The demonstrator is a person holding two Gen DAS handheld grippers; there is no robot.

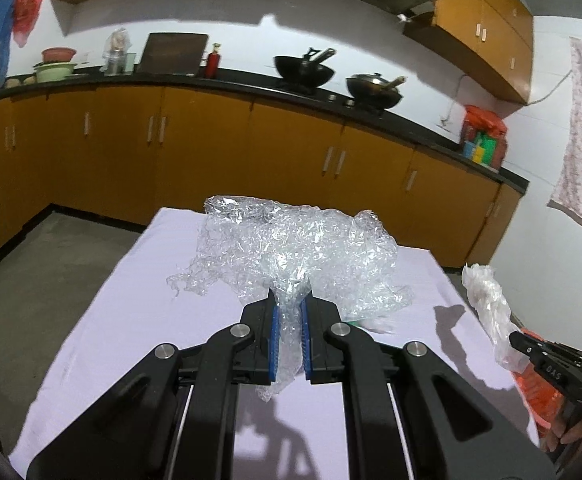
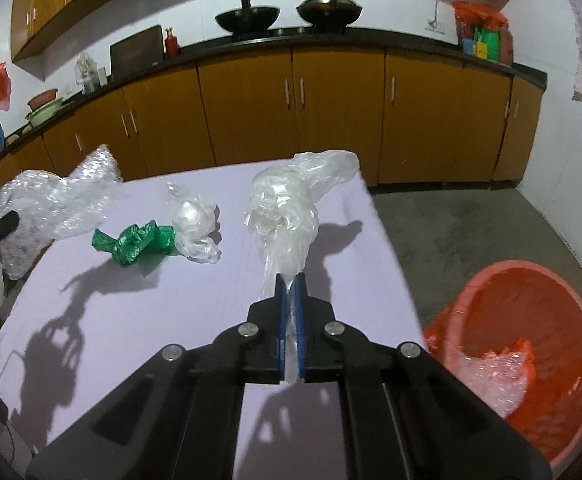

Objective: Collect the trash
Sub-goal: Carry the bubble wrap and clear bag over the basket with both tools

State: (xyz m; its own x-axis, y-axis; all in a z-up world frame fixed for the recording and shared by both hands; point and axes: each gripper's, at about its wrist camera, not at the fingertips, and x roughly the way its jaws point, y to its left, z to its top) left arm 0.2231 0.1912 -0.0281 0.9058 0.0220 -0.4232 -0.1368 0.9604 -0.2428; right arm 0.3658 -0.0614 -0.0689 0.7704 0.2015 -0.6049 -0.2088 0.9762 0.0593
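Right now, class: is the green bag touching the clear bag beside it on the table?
Touching. The right wrist view shows the green bag pressed against the clear bag on the table, with no gap between them.

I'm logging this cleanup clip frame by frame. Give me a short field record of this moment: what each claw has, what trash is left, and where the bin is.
left claw: shut on bubble wrap, held above the table
right claw: shut on clear bag, held above the table
left on table: green bag touching a small clear wad
bin: red basket on the floor, right of the table
bin contents: some clear plastic already inside
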